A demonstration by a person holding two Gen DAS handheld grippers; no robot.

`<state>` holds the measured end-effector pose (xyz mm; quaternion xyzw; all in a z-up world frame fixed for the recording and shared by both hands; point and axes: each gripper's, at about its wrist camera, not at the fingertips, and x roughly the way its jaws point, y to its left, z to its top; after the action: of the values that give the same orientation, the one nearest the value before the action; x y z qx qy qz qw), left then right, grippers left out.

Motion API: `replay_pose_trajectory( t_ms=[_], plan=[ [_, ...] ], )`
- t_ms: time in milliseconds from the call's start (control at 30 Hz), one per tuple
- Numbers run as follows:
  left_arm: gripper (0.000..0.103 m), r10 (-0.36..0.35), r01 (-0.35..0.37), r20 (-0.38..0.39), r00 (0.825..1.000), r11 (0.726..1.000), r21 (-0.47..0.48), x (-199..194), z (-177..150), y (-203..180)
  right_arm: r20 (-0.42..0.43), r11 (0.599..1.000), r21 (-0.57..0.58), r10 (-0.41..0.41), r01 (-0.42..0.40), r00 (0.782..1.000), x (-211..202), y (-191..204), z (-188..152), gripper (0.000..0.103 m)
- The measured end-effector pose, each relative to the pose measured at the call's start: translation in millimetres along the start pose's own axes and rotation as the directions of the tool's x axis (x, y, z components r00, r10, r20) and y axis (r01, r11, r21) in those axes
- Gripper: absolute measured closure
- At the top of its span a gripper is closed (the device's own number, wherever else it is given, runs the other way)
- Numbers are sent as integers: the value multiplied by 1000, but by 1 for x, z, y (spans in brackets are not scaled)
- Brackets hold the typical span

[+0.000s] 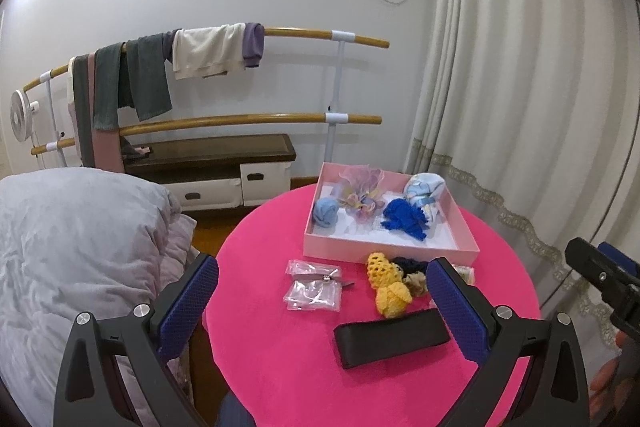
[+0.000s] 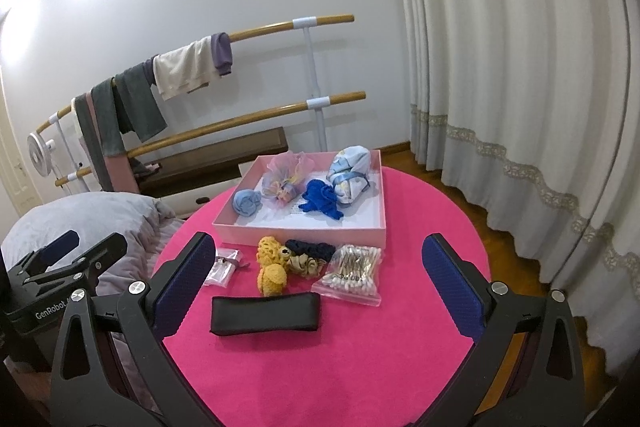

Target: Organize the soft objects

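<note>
Two claws, left claw [image 1: 322,301] and right claw [image 2: 316,281], hang spread wide and empty above the pink surface [image 2: 320,367]; the black band [image 2: 266,311] lies just beyond them.

Black tongs [image 2: 320,283] — blue textured pads [image 2: 452,279], silver screws

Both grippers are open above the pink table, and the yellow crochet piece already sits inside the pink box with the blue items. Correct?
Not quite: the yellow crochet piece lies on the table in front of the pink box, as the right wrist view shows. The rest holds.
</note>
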<state>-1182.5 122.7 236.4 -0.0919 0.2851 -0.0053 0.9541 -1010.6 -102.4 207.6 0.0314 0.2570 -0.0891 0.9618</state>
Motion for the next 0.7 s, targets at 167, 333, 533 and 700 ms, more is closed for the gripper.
replay_pose_trajectory(
  t_ms=[167,333,533,700],
  plan=[
    [0,4,-4,-19,1000,1000,-2,8,0,3,-11,1000,3,-12,12,1000,7,-3,-1,0],
    [0,8,-8,-43,999,1000,-4,19,-2,7,-32,1000,5,-23,23,999,16,-6,-3,0],
    [0,12,-12,-80,997,1000,-1,38,1,15,-72,999,10,-36,37,997,34,-11,-5,0],
    [0,20,-20,-112,994,1000,1,59,2,20,-103,999,12,-41,43,994,52,-14,-8,0]
  ],
)
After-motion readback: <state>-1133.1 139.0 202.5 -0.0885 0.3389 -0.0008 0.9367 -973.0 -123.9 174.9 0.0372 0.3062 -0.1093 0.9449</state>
